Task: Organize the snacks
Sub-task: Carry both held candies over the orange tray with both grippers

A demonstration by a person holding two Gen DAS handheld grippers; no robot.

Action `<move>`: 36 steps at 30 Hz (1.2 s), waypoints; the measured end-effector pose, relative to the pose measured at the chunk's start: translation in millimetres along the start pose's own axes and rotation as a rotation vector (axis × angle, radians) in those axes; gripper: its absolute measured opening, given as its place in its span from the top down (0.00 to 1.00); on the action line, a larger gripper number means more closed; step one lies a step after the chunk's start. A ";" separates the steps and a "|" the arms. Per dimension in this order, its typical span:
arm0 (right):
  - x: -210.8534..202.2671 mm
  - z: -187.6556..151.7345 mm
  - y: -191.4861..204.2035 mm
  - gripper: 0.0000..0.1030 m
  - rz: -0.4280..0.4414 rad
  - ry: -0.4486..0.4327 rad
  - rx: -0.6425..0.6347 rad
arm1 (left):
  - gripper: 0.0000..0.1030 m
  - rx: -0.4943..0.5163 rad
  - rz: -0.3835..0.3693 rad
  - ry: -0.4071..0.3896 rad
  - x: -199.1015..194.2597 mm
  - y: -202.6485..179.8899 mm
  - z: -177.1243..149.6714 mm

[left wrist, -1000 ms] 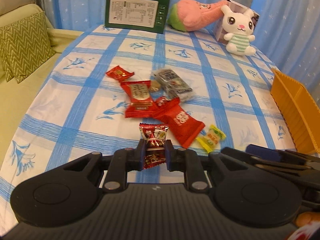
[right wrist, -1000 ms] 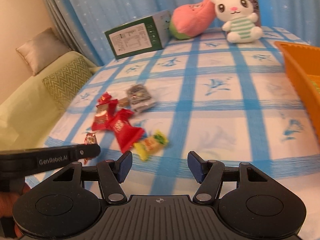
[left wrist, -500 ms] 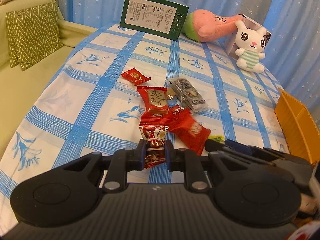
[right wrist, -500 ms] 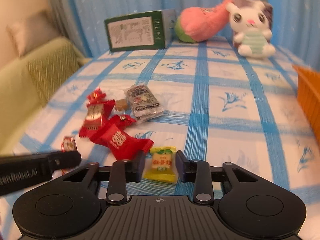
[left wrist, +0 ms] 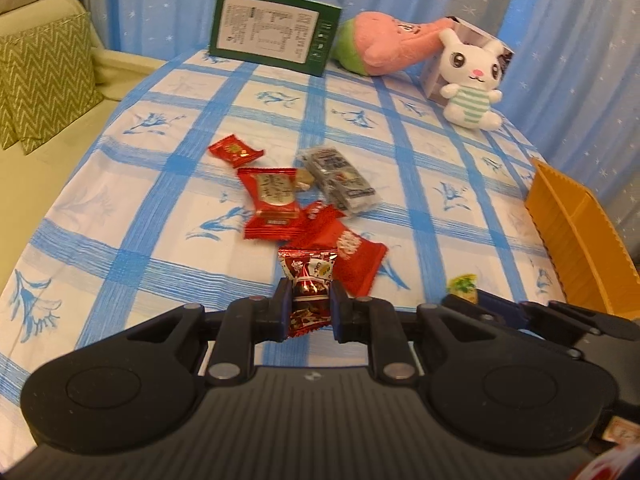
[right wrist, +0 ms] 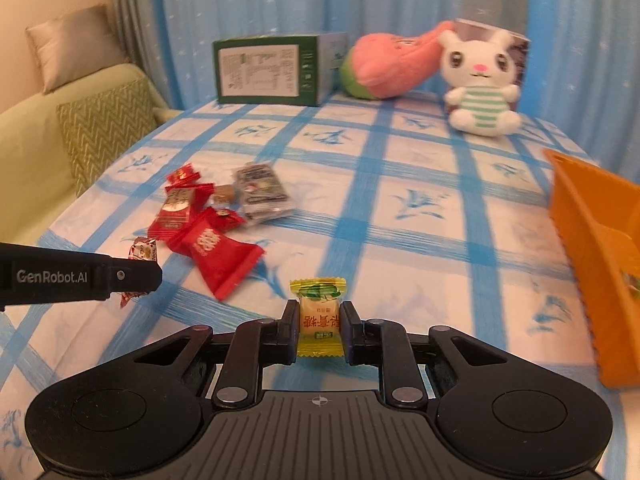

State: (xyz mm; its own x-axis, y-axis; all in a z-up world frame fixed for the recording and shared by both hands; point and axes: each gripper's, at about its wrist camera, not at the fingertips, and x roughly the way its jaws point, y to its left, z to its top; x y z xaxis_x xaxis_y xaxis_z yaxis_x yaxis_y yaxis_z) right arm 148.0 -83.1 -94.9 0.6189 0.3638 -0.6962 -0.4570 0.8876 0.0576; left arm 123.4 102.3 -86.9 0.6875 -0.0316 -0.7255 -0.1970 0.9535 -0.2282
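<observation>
Left tool pinching a red-brown candy, crinkled, above the tabletop. Right tool pinching a yellow candy, green-topped, print blurred. Orange bin cut off at right.

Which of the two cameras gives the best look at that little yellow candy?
The right wrist view. There the yellow candy sits front and centre, pinched between the right tongs, its printed wrapper facing the camera. In the left wrist view only its top peeks out behind those tongs, small and blurred.
</observation>
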 end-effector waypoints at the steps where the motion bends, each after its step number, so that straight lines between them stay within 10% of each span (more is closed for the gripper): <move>1: -6.3 -1.1 -4.0 0.80 -0.005 -0.001 0.012 | 0.83 0.007 -0.005 -0.001 -1.4 -3.1 0.1; 36: -159.7 3.1 -194.8 0.80 -0.206 -0.093 0.349 | 0.83 0.244 -0.280 0.004 -39.5 -223.6 16.1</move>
State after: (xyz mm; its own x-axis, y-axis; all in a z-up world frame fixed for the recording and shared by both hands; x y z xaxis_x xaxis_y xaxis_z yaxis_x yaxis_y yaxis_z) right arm 140.1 -313.2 7.4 0.7371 0.1781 -0.6519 -0.0834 0.9813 0.1737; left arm 151.6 -104.9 3.3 0.6882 -0.3024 -0.6595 0.1711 0.9510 -0.2575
